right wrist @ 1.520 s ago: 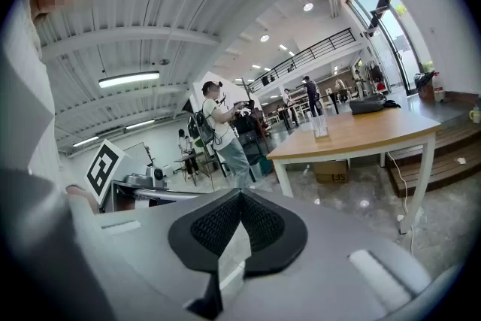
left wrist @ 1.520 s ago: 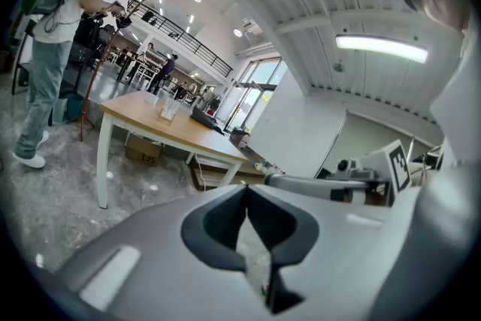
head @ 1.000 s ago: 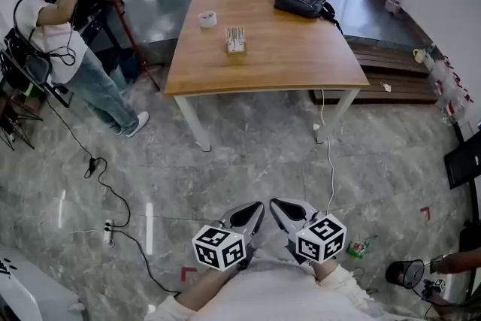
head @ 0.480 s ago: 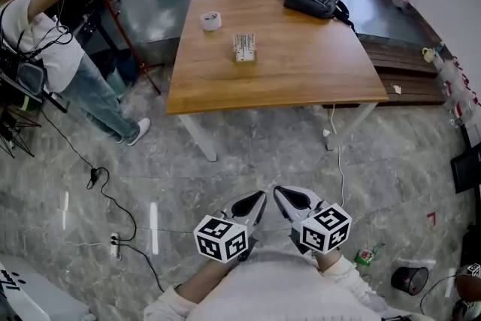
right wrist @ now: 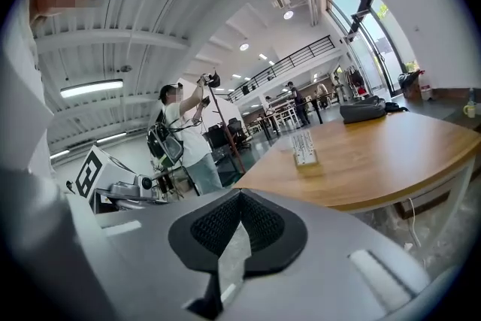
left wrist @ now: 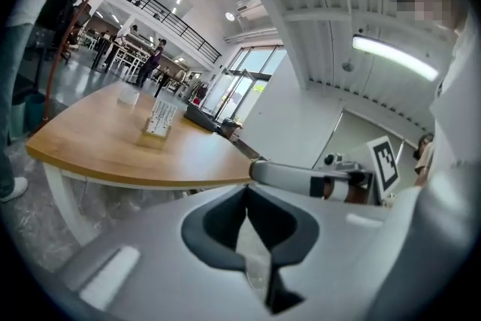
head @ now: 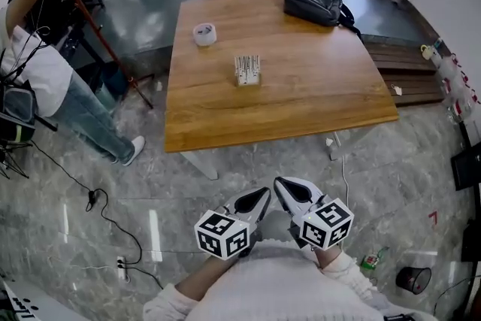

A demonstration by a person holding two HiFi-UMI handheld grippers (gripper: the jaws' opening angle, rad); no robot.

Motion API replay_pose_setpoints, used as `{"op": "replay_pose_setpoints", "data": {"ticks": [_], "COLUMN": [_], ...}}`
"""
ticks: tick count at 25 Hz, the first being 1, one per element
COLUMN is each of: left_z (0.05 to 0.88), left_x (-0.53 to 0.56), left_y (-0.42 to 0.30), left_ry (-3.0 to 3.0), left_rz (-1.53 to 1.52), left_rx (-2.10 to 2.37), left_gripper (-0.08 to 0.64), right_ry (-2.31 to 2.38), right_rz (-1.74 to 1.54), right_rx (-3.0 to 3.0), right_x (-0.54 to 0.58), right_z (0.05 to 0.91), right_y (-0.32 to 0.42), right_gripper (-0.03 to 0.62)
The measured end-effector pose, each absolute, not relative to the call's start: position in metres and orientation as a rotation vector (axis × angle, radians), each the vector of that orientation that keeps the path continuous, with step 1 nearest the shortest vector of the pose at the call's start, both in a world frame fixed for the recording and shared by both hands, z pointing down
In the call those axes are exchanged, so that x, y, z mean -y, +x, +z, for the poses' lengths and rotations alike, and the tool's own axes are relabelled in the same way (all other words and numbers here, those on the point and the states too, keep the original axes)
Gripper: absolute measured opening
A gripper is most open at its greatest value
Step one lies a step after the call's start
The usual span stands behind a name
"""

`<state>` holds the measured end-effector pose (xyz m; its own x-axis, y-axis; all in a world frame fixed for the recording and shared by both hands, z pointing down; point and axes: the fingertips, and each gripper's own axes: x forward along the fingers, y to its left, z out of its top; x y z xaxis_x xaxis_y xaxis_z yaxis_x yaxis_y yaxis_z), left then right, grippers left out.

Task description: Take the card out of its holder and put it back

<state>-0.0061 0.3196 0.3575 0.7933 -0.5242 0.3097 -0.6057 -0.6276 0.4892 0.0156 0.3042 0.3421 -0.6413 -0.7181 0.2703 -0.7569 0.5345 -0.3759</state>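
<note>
Table (head: 316, 86) nearer than before, card holder (head: 247, 70) seemingly untouched, left gripper (head: 263, 194), right gripper (head: 279, 183) clenched empty

Your head view shows the card holder (head: 247, 70) on the surface (head: 301, 94) too small for its contents to be read. The bystander (head: 45, 75) at left is cut by the frame edge. Your white sleeves (head: 342, 276) run off the bottom edge.

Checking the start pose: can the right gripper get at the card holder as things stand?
Probably not yet: the right gripper, shut, hangs short of the table; the card holder stands mid-table, unobstructed.
</note>
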Motion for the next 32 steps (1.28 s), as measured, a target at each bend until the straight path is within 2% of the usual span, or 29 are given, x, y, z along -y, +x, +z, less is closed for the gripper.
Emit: {"op": "replay_pose_setpoints", "data": {"ticks": [20, 32], "left_z": [0.370, 0.398], "left_x": [-0.056, -0.007], "left_y": [-0.003, 0.005], "left_ry": [2.270, 2.134], "left_rz": [0.143, 0.130], "left_rx": [1.031, 1.043], "left_gripper": [0.008, 0.008], "right_ry": [1.110, 1.036], "right_rz": [0.681, 0.816], "right_rx": [2.732, 2.675], "right_x": [-0.040, 0.011], "right_z": [0.341, 0.372], "right_y": [0.032, 0.040], "right_gripper": [-0.007, -0.007]}}
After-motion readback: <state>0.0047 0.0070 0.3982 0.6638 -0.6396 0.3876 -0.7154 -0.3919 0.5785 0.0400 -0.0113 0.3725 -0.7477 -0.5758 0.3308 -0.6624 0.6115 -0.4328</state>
